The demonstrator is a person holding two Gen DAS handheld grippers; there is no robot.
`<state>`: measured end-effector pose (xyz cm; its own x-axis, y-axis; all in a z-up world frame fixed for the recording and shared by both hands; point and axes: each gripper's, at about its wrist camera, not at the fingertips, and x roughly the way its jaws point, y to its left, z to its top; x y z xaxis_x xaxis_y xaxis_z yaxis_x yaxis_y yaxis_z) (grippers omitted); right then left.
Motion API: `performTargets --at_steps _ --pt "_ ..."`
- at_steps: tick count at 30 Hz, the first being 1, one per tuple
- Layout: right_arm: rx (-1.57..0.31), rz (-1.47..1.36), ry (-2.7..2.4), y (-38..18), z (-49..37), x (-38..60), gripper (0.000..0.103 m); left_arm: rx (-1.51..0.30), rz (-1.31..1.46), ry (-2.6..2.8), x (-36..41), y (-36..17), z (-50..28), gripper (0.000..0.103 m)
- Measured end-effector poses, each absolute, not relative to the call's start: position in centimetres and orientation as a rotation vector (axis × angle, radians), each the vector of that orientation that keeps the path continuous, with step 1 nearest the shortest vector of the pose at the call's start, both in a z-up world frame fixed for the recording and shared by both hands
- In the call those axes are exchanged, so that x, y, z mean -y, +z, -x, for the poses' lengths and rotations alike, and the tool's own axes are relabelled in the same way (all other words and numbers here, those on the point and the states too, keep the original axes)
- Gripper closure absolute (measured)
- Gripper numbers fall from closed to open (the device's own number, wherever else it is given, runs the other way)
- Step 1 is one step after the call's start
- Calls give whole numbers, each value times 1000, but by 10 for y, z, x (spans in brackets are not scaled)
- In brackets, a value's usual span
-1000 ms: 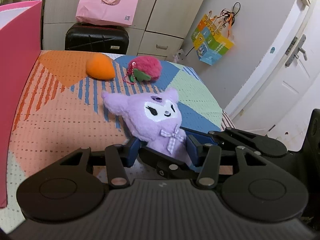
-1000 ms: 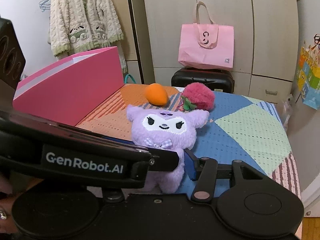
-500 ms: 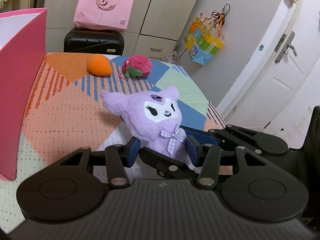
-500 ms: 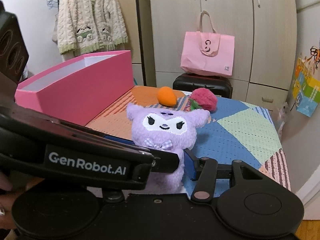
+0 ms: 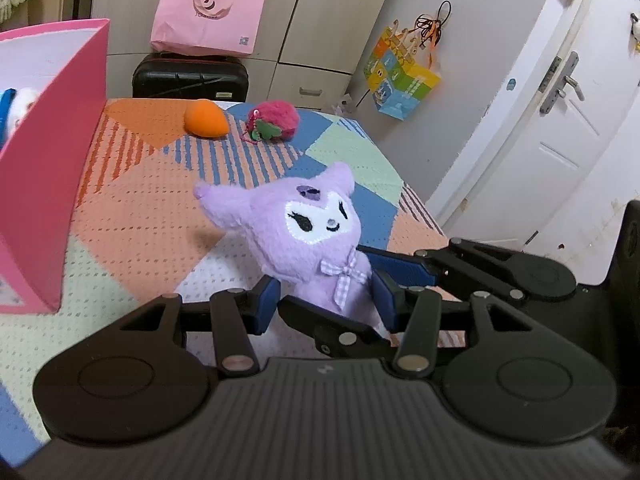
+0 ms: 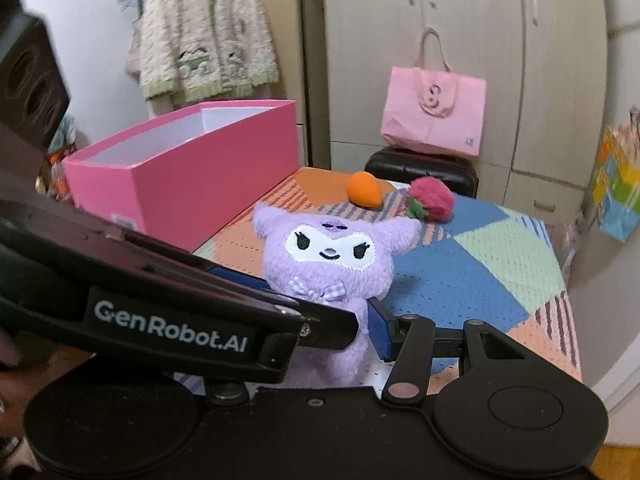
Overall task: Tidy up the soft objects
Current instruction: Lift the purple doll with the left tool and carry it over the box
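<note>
- Plush toy in purple (image 5: 304,240), with a white face and a gingham bow, is held upright above the patterned mat (image 5: 132,220), its body pinched from two directions at once.
- The left gripper (image 5: 326,300) has its blue pads set against both flanks of the toy's lower body, so its jaws look closed on the plush.
- The right gripper (image 6: 362,332) comes in across the left one; one blue pad presses the toy's side, while its other finger is hidden behind the left gripper's body in the right wrist view. Its jaws appear to grip the same toy, though the hidden side leaves some doubt.
- The pink box (image 6: 188,176) stands open on the mat, to the left of the toy. In the left wrist view something white and something blue show inside its near end; what they are cannot be told.
- An orange plush (image 5: 206,119) and a fuzzy pink ball (image 5: 276,120) with a green tag lie side by side at the far end of the mat, well apart from the grippers.
- The step in hand reads as carrying the purple toy toward the box; two items remain outside it.
- The next move would call for swinging the toy left over the box's rim, clearing the tall pink wall, then releasing both grips so it drops inside and does not catch on the edge.
</note>
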<state>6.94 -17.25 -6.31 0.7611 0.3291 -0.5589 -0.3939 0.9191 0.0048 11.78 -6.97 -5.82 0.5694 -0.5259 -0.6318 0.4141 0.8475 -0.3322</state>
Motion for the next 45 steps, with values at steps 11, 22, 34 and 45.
performTargets --at_steps 11,22,34,45 --pt "-539 290 490 -40 -33 135 45 -788 136 -564 34 -35 -82 56" --pt "-502 265 679 -4 -30 86 45 -713 184 -488 -35 3 -57 56" --pt "-439 237 790 37 -72 15 45 -620 140 -382 -101 54 -86 56" --pt "-510 169 814 37 -152 -25 45 -601 145 -348 -139 57 -154 62"
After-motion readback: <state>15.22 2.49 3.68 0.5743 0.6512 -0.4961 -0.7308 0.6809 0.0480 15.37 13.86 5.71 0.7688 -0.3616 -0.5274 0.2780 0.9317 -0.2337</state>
